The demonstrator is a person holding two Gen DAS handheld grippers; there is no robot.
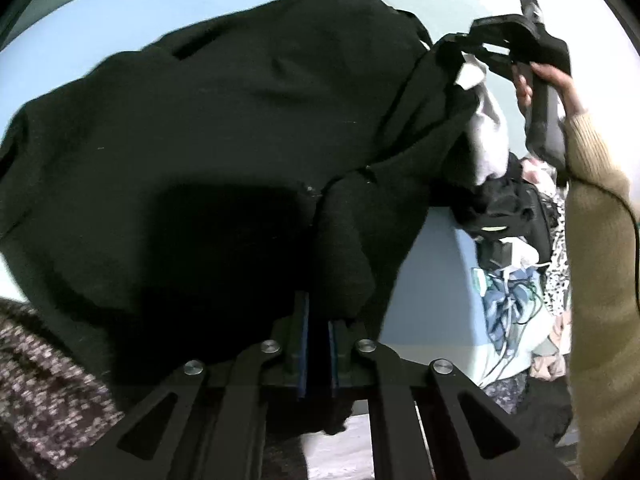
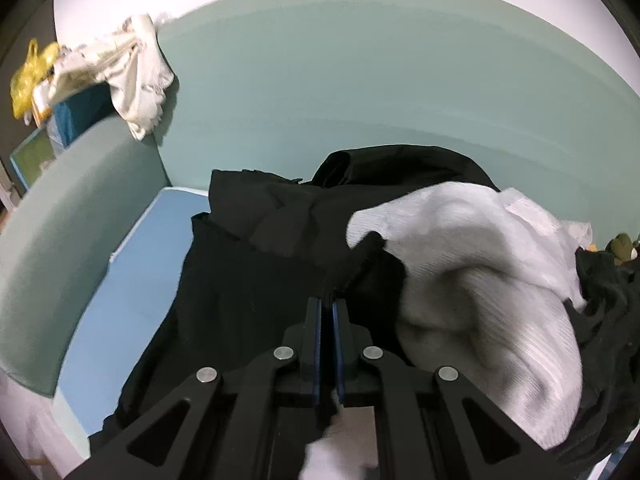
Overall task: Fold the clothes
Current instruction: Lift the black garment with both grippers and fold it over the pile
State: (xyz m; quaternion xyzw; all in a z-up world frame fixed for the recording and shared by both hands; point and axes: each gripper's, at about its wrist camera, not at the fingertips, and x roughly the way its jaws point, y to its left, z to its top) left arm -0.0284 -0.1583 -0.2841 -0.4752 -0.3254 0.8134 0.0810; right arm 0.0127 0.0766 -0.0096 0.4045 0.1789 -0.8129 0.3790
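A: Nearest the lens, the left hand-held gripper [image 1: 318,320] has its jaws clenched on a fold of the black garment [image 1: 224,120]. The cloth bunches right over the blue pads and hangs off them.

B: And the right hand-held gripper [image 2: 329,312]?

A: Also clamped, pinching a black edge. A white garment [image 2: 480,280] is heaped just to its right, tangled against the black one. In the left view that gripper shows far off at upper right, gripped by a hand [image 1: 548,88] in a tan sleeve [image 1: 600,260].

B: So where is the black piece?

A: Strung between the two grippers, lifted over the blue mattress [image 2: 132,264], with some of it draping down toward it. Beyond is the green headboard [image 2: 360,100] and, at the far side, a clothes pile [image 1: 516,280].

B: How will it handle?

A: Soft and limp, probably a thick knit with some weight; it sags wherever unsupported. It likely won't slip from the pads, but it will drag the white piece along. Better holds would be two corners of one hem or the shoulders.

B: Its long axis?

A: It seems to run from one gripper to the other, but which end is collar or hem cannot be told; it is too crumpled.
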